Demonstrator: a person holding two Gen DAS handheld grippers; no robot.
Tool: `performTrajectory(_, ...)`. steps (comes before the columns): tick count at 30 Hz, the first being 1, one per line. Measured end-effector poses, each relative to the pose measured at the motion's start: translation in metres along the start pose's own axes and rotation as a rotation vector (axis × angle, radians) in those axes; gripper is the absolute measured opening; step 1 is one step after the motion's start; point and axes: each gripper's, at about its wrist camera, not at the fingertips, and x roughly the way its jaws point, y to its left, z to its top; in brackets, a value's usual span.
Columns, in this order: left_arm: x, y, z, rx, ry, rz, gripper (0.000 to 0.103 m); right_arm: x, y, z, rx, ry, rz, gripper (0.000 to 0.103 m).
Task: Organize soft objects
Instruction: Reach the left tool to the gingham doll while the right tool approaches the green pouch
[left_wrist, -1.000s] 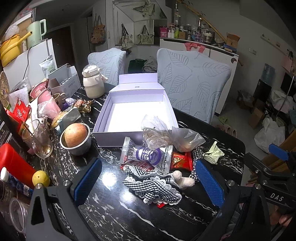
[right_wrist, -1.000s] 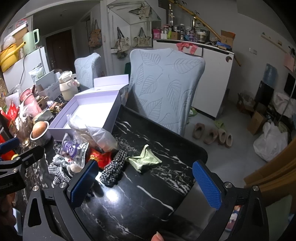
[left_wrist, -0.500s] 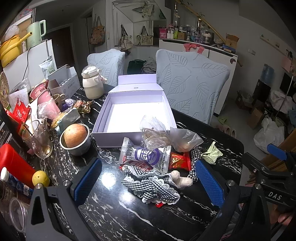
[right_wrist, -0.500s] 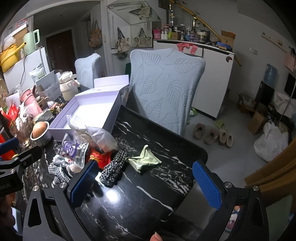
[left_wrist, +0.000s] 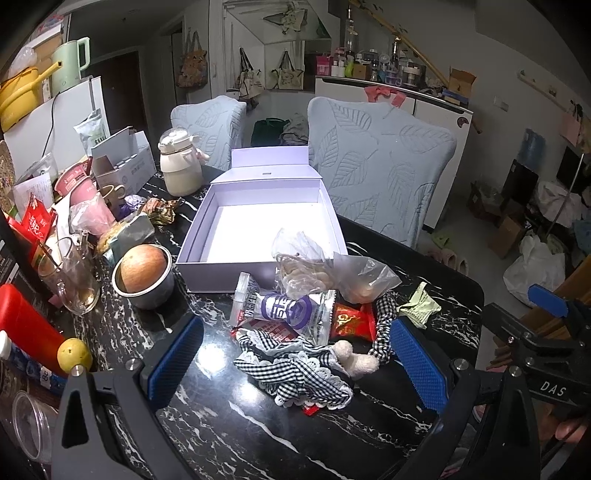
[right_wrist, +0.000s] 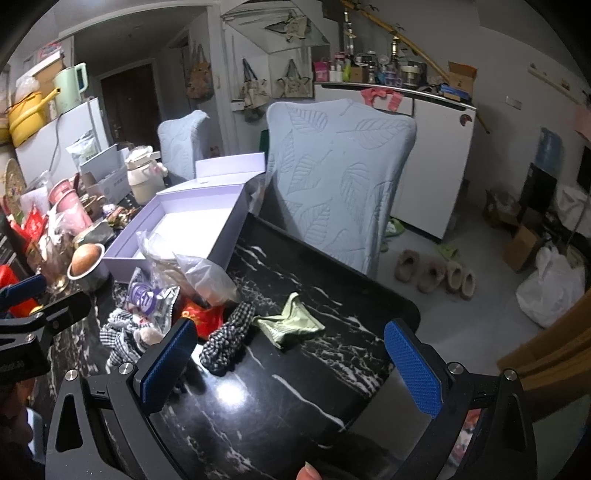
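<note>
A black-and-white checked cloth (left_wrist: 295, 373) with a small white plush piece (left_wrist: 354, 360) lies on the black marble table (left_wrist: 236, 435), below snack packets (left_wrist: 291, 310) and clear plastic bags (left_wrist: 314, 266). A checked scrunchie (right_wrist: 229, 339) and a pale green cloth (right_wrist: 291, 325) lie to the right. An open lavender box (left_wrist: 258, 221) stands empty behind the pile. My left gripper (left_wrist: 291, 363) is open just above the checked cloth. My right gripper (right_wrist: 288, 363) is open above the table, near the scrunchie and green cloth.
A metal cup with an apple (left_wrist: 144, 277), a glass mug (left_wrist: 74, 280), a red bottle (left_wrist: 26, 325), a lemon (left_wrist: 74, 356) and a cream kettle (left_wrist: 181, 166) crowd the left side. Two leaf-pattern chairs (left_wrist: 380, 166) stand behind the table. Slippers (right_wrist: 432, 275) lie on the floor.
Almost nothing has moved. Both grippers stay open and hover in place, with only a slight shift of view.
</note>
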Motion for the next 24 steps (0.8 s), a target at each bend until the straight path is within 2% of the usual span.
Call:
performTrajectory(9,0.013,0.003,-0.014,-0.030,0.043,-0.042,0.103,0.005,-0.007,-0.005,0.003,0.016,0.054,0.103)
performTrajectory(17,0.036,0.009,-0.032,-0.095,0.103,-0.012,0.103,0.019,-0.010,-0.015,-0.020,0.051,0.088,0.103)
performTrajectory(21,0.049,0.012,-0.037,-0.143,0.138,-0.028,0.103,0.029,-0.010,-0.019,-0.043,0.072,0.089,0.103)
performTrajectory(24,0.055,0.012,-0.036,-0.175,0.137,-0.016,0.103,0.036,-0.013,-0.021,-0.044,0.087,0.096,0.103)
